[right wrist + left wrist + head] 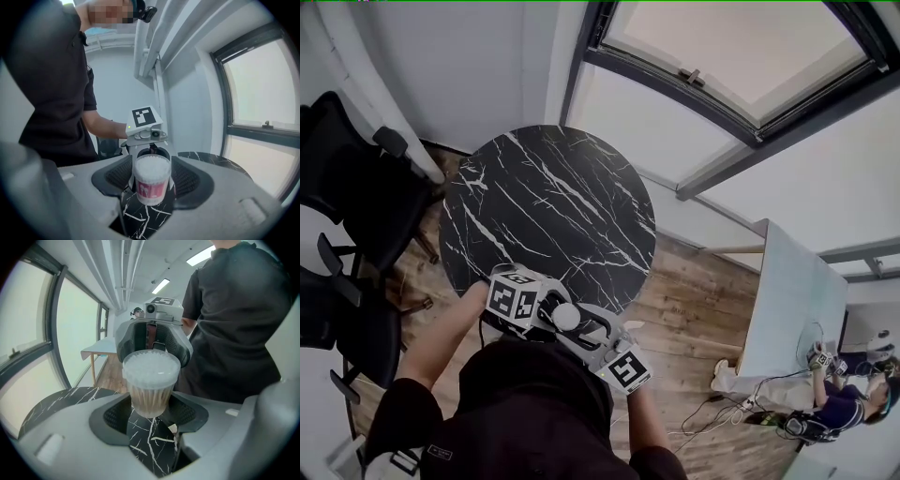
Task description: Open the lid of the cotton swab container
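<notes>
Cotton swab container (150, 397) is gripped by the left claw (151, 412); the right claw (151, 182) stands wide open around it. Lid (151, 368) looks still on.

The cotton swab container (151, 380) sits between the jaws of the left gripper (152, 411) and of the right gripper (151, 185) (the two face each other across it), over the near edge of the table (548, 211). Chairs (356, 197) stand left of the table; a window (741, 47) lies beyond it; a second table (792, 300) stands off to the right.
</notes>
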A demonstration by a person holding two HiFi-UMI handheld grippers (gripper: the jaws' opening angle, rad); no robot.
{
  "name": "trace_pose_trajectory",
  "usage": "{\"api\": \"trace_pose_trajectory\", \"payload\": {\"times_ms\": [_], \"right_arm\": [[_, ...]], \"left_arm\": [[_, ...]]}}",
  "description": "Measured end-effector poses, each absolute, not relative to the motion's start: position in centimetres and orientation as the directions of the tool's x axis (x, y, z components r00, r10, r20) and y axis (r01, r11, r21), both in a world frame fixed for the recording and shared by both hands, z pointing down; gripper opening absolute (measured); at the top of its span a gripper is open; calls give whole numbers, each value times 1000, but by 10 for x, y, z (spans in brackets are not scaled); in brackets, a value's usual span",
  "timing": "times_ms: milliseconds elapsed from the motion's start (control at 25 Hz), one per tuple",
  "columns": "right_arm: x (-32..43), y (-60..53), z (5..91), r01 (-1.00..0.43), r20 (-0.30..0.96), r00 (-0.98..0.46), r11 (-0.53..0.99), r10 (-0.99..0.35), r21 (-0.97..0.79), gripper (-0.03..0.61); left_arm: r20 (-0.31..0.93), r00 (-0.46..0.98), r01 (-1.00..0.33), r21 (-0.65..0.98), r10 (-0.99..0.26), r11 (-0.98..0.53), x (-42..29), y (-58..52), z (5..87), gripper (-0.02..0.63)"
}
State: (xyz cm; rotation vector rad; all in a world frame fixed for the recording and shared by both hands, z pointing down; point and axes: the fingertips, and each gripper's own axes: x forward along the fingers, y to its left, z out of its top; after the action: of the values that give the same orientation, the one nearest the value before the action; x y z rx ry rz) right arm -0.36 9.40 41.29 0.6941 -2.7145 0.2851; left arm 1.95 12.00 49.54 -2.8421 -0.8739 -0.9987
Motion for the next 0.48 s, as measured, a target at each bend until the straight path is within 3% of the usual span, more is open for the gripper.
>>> {"api": "trace_pose_trajectory", "payload": {"times_ms": [480], "right_arm": [[-6, 96, 415, -492, 348, -839, 857, -419, -154, 245]], "left_arm": [[562, 650, 528, 152, 512, -836, 19, 125, 489, 253]]}}
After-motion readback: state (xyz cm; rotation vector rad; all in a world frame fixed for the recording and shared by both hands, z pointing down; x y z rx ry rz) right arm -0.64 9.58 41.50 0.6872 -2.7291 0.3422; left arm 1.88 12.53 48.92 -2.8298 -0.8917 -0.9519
